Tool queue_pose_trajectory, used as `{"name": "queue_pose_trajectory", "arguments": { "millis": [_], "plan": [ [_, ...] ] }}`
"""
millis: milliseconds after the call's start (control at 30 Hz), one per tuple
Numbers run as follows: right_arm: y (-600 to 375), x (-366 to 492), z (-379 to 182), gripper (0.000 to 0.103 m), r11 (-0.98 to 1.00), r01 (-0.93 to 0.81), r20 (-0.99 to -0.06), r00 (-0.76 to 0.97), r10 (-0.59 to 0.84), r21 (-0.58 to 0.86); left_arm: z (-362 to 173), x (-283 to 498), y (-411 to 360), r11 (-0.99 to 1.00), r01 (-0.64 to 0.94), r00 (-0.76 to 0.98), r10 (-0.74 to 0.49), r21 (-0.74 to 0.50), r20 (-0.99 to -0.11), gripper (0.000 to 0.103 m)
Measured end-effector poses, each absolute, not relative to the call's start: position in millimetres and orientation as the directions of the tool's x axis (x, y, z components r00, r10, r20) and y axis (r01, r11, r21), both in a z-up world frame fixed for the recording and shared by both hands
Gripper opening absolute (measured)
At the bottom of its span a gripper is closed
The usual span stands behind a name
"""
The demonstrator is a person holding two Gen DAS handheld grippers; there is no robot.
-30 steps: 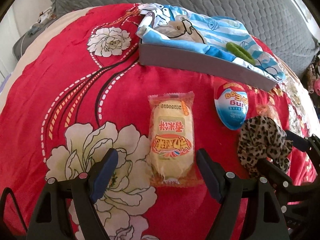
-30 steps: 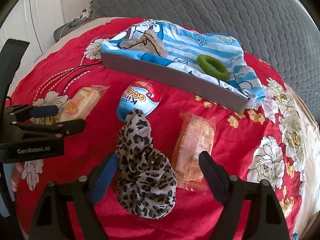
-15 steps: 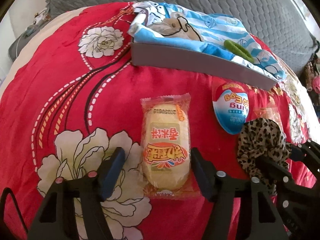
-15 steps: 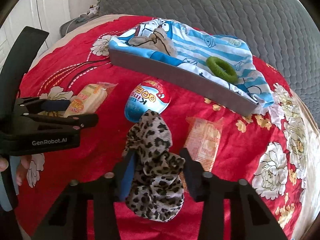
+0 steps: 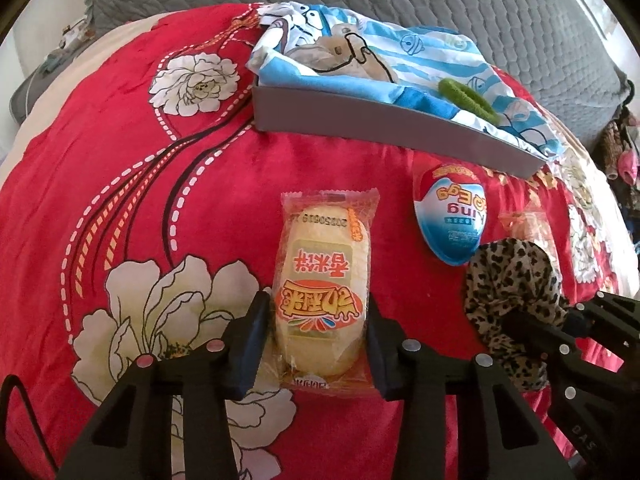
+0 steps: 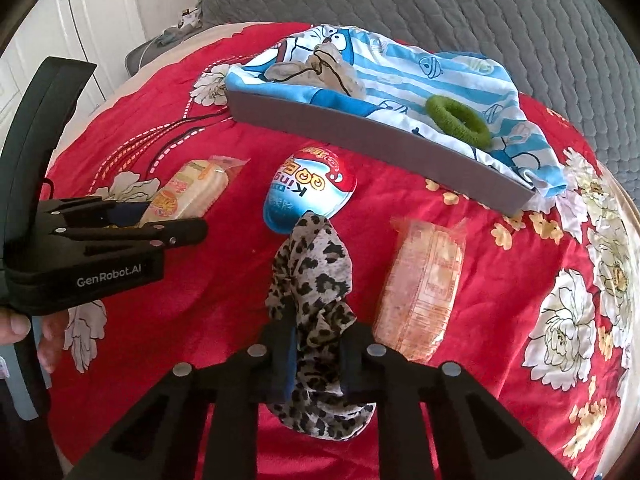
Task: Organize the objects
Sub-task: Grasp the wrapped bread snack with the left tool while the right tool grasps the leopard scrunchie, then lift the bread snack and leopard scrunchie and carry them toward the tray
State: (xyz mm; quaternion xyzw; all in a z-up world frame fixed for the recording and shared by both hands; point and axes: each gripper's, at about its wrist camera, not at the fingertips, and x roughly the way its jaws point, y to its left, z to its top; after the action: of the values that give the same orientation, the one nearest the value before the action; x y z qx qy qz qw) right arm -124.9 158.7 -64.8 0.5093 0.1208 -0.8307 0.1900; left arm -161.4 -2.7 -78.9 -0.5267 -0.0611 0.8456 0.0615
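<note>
Grippers on items lying on a red floral bedspread (image 5: 132,184).
Left gripper (image 5: 316,332) jaws closing around a yellow wrapped snack cake (image 5: 320,288); right gripper (image 6: 318,354) pinched tight on a leopard-print fabric scrunchie (image 6: 316,276), near a grey tray (image 6: 360,136).

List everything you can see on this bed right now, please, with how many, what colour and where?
Bedspread: one, red with white flowers, under everything.
Grey tray: one, at the far side.
Cartoon cloth: one, blue and white, lying in the tray.
Beige cloth item: one, on the cartoon cloth.
Hair tie: one, green, on the cartoon cloth.
Egg-shaped packet: one, blue, white and red, in front of the tray.
Yellow snack pack: one, between the left gripper's closing jaws.
Orange snack pack: one, right of the scrunchie.
Leopard scrunchie: one, brown-spotted, pinched by the right gripper.
Left gripper: black.
Right gripper: black, shut.
Fingers: at the left edge.
</note>
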Motion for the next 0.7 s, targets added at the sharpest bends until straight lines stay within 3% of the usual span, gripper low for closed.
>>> {"name": "queue_pose_trajectory", "arguments": {
  "millis": [700],
  "plan": [
    [164.0, -117.1, -37.0, 0.013, -0.890, 0.455, -0.866, -0.432, -0.251, 0.032, -49.8, -143.7, 3.4, -0.987, -0.065, -0.497, 0.161, -0.149, -0.852, 0.042]
  ]
}}
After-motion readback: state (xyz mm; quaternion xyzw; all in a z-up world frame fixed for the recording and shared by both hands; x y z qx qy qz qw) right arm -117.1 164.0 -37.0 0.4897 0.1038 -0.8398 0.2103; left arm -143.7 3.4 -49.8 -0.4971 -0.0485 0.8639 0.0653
